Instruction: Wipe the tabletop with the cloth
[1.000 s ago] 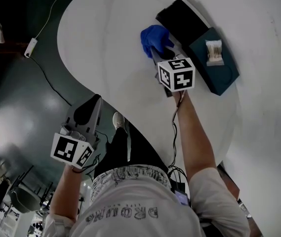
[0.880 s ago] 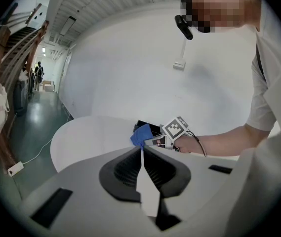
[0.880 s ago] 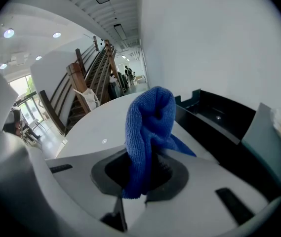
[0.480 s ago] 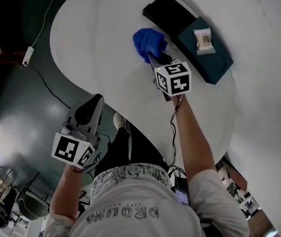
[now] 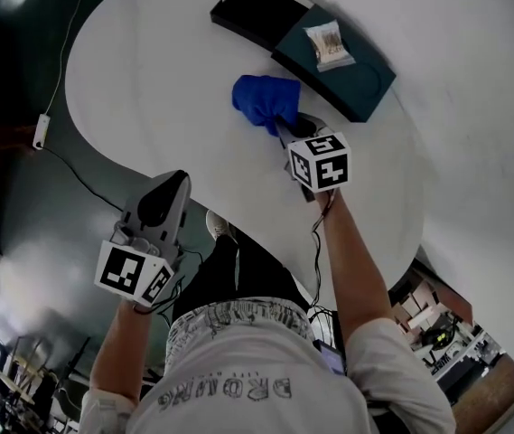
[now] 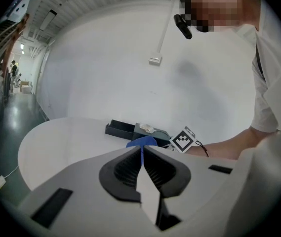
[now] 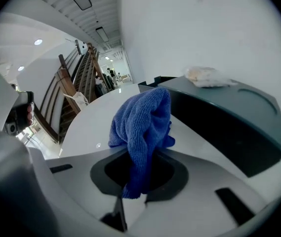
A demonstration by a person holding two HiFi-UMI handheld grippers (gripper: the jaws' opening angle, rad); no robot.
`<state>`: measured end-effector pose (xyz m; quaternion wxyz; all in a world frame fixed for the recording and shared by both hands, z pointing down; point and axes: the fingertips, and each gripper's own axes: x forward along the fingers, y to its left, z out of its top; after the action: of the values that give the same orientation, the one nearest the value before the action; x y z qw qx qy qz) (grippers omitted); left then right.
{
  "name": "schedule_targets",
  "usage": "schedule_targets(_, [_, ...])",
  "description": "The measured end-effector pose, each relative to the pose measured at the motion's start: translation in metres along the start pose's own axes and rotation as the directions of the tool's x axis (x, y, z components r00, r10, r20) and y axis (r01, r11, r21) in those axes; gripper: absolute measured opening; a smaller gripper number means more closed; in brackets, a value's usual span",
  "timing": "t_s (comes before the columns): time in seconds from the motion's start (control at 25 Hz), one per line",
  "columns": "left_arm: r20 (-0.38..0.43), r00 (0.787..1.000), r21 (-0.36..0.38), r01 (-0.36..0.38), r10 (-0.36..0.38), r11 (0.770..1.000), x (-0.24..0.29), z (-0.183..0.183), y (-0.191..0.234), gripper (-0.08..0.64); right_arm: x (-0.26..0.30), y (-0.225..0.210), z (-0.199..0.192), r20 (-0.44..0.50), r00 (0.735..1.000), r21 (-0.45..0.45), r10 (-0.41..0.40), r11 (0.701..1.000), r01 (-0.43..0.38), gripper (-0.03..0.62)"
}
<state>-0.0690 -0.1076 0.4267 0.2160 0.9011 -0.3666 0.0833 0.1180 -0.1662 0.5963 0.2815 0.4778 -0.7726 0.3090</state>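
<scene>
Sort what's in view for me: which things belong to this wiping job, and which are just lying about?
In the job:
- blue cloth, clamped in the right hand-held gripper
- white tabletop

Lying about:
- black box
- dark teal case with a wrapped packet on it
- left hand-held gripper, shut and empty, held off the table's edge

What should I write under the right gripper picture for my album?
The right claw pinches a blue cloth beside a dark box on the white table.
</scene>
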Motion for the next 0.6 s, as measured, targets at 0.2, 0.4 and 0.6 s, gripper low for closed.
schedule_targets(0.2, [-0.019,0.997,0.027,0.076,-0.075,0.997,0.017,-0.002,-0.027,0.031,-0.034,-0.025,-0.035,-0.007,0.998,0.056,-0.059,0.997,0.060,0.060])
schedule_targets(0.4, [-0.033,0.990,0.051,0.142,-0.140,0.989,0.029,-0.002,-0.051,0.031,-0.068,-0.047,-0.071,-0.018,0.993,0.118,-0.119,0.986,0.121,0.060])
schedule_targets(0.6, [-0.051,0.979,0.071,0.202,-0.199,0.977,0.042,0.000,-0.067,0.031,-0.093,-0.060,-0.097,-0.036,0.985,0.162,-0.170,0.971,0.174,0.060])
